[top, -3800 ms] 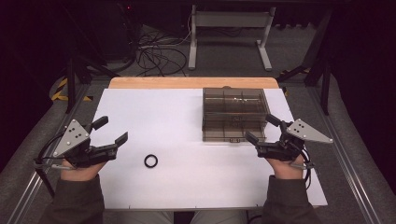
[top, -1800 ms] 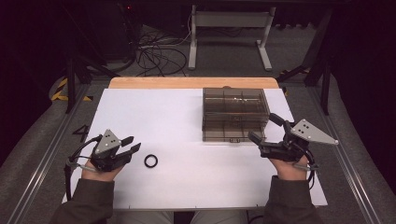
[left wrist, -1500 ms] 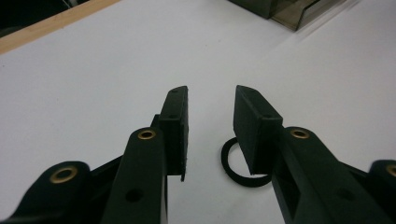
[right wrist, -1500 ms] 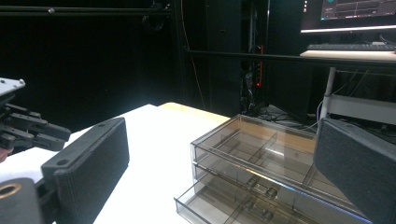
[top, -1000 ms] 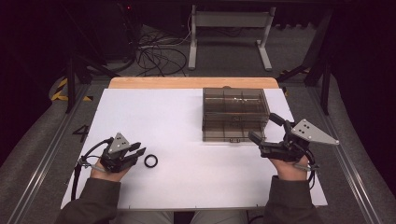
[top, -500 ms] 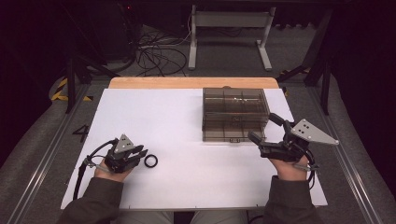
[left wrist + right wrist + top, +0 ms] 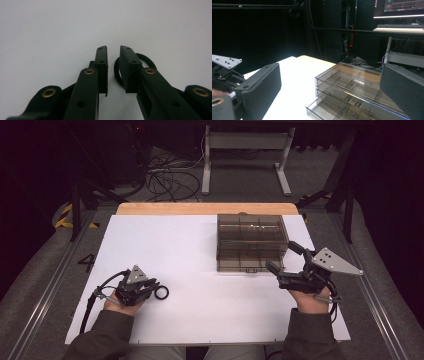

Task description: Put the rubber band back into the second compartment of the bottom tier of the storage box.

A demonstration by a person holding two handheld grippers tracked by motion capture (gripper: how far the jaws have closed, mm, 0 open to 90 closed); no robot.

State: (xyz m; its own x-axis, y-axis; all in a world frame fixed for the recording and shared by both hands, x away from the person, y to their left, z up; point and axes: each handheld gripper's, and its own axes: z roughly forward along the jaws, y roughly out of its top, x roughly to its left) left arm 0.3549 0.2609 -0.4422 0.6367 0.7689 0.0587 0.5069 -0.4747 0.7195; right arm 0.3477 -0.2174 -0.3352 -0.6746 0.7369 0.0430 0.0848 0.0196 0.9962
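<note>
A small black ring lies flat on the white table at the near left. My left gripper is low over the table, its tips at the ring's left side. In the left gripper view the jaws stand a narrow gap apart. The ring lies partly under the right jaw, its near rim in the gap, and nothing is pinched. My right gripper is held wide open just in front of a smoky clear drawer box, with nothing between its pads. The box's bottom drawer is pulled out a little.
A wooden strip runs along the table's far edge. Beyond it are floor cables and a metal stand. The left gripper's grey plate appears at the left of the right gripper view, with a monitor far behind the box.
My left gripper has moved right across the table to the ring, and its jaws have narrowed from wide open to a small gap. The right gripper has stayed in place.
</note>
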